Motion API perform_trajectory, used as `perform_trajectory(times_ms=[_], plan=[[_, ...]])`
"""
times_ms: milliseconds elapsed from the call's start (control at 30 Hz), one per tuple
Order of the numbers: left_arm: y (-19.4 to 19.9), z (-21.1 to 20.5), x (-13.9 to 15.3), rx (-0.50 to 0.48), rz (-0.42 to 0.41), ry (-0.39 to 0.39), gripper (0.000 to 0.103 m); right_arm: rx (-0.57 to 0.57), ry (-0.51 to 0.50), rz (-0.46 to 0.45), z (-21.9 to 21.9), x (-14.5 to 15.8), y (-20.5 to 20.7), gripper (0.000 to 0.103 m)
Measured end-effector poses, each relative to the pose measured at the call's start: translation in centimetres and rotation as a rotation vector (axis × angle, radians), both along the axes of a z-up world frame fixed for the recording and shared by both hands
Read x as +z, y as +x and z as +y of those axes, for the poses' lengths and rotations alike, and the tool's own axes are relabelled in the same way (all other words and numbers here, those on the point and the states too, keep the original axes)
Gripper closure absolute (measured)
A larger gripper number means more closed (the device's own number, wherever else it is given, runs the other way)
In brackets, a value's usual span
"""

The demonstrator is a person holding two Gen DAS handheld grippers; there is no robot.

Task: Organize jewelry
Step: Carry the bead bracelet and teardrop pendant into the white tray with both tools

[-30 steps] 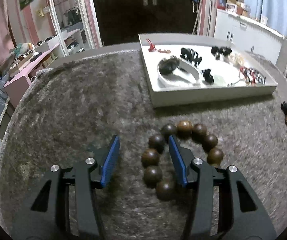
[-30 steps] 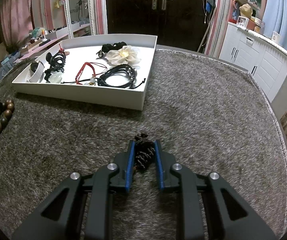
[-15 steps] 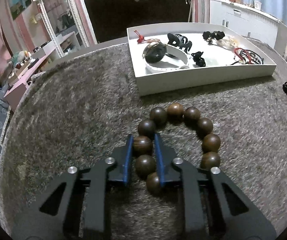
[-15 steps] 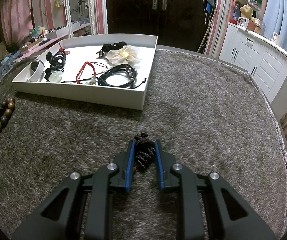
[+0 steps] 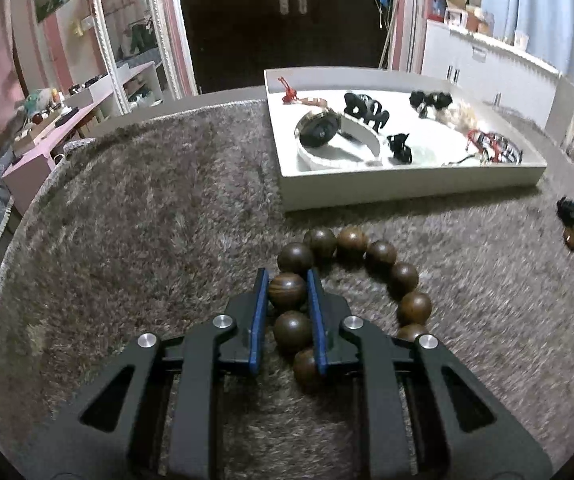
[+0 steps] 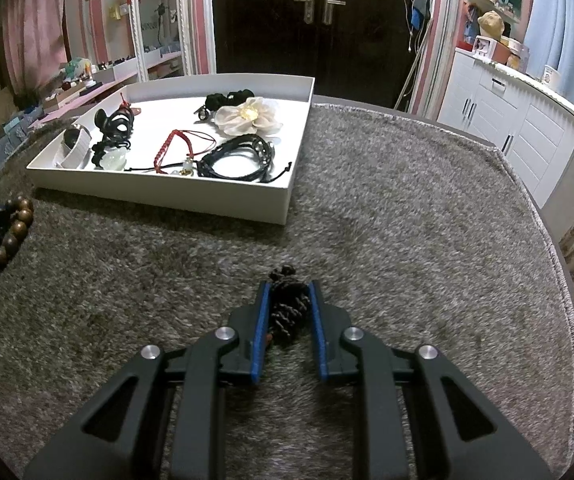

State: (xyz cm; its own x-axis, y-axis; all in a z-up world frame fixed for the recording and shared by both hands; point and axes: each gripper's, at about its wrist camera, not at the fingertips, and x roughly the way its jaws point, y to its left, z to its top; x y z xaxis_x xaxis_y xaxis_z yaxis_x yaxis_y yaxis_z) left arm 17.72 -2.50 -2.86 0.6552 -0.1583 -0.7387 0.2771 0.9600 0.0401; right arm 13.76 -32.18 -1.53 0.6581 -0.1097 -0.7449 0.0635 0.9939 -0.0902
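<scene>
My left gripper (image 5: 287, 280) is shut on a wooden bead bracelet (image 5: 367, 252) of large brown beads, just above the grey shaggy carpet (image 5: 147, 220). The bracelet also shows at the far left of the right wrist view (image 6: 11, 232). My right gripper (image 6: 289, 292) is shut on a dark braided bracelet (image 6: 289, 308), low over the carpet. A white tray (image 6: 207, 200) lies beyond both grippers; it also shows in the left wrist view (image 5: 407, 190). It holds a watch (image 5: 319, 130), black hair clips (image 5: 363, 110), a red cord bracelet (image 6: 179, 146), black leather bracelets (image 6: 239, 156) and a cream fabric flower (image 6: 249, 116).
The carpet covers a round table whose edge (image 6: 559, 240) curves at the right. White cabinets (image 6: 519, 120) stand at the right, a dark double door (image 6: 319, 20) behind, and pink shelves (image 5: 47, 132) with small items at the left.
My left gripper moved forward over the bead bracelet, shut on its beads, and has since risen a little. My right gripper stayed shut on the braided bracelet without moving.
</scene>
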Motion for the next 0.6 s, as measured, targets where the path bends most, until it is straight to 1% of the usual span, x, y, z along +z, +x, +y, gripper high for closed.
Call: perform_trajectory(times_ms=[200,300,433,600], plan=[[-0.8,-0.4,1.2,-0.022,-0.071,0.000,0.085,0.000,0.022,-0.041,-0.1,0.8,-0.4,0.084],[-0.9,-0.8,1.6,-0.029,-0.086,0.015,0.085,0.009,0.031,-0.060,0.1,1.5,-0.5,0.084],[-1.1,-0.9,2.6,-0.025,-0.107,0.021,0.085,0.018,0.017,-0.104,1.0,3.1,-0.8,0.084],[-1.8,-1.2,5.3,-0.017,-0.153,0.035,0.085,0.032,0.004,-0.138,2.0,5.3,-1.4,0.085]])
